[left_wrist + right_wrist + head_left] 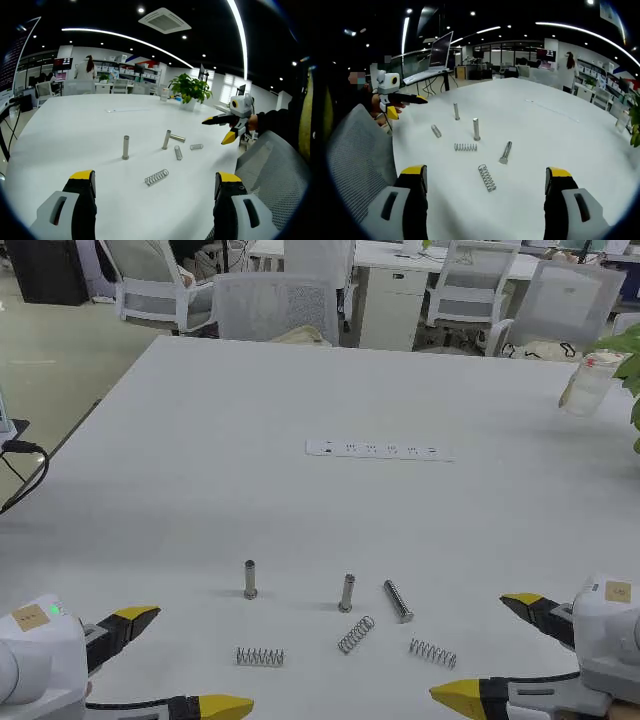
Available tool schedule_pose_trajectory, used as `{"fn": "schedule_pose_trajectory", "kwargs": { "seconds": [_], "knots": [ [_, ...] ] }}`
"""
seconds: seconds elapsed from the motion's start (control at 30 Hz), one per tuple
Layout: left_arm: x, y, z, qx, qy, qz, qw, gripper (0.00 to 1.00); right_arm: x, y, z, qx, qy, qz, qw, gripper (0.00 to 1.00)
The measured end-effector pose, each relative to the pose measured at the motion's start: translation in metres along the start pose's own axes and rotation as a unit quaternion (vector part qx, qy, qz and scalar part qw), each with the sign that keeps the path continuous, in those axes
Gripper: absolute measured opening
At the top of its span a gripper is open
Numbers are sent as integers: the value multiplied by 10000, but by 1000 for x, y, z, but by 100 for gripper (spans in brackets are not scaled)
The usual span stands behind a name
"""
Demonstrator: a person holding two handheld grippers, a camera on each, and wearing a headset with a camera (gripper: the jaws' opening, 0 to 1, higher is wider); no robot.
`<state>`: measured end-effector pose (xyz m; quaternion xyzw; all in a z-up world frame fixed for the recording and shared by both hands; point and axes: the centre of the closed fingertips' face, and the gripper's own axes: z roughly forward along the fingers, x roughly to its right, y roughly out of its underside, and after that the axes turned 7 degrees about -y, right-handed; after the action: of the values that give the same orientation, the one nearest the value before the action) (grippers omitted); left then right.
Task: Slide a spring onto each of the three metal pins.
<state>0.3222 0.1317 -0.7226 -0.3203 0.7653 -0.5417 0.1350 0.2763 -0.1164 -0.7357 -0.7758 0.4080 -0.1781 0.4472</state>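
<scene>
Two metal pins stand upright on the white table: one on the left (249,579) and one in the middle (346,593). A third pin (398,601) lies on its side to their right. Three springs lie loose in front of them: left (260,656), middle (355,634), right (433,652). My left gripper (190,660) is open at the near left, apart from everything. My right gripper (480,645) is open at the near right, holding nothing. In the left gripper view the nearest spring (156,176) lies ahead of the open jaws. In the right gripper view a spring (487,177) lies between the open jaws' lines.
A white power strip (380,450) lies mid-table beyond the pins. A clear plastic bottle (588,383) and a green plant (630,370) stand at the far right. Mesh office chairs (275,305) line the table's far edge. A cable (25,475) hangs off the left side.
</scene>
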Motion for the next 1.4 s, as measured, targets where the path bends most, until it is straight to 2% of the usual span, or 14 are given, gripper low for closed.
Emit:
{"fn": "schedule_pose_trajectory", "kwargs": {
  "seconds": [1.4],
  "knots": [
    [3,-1,1,24,-5,-4,10000,93,1,2,-1,-55,33,41,10000,94]
  ]
}}
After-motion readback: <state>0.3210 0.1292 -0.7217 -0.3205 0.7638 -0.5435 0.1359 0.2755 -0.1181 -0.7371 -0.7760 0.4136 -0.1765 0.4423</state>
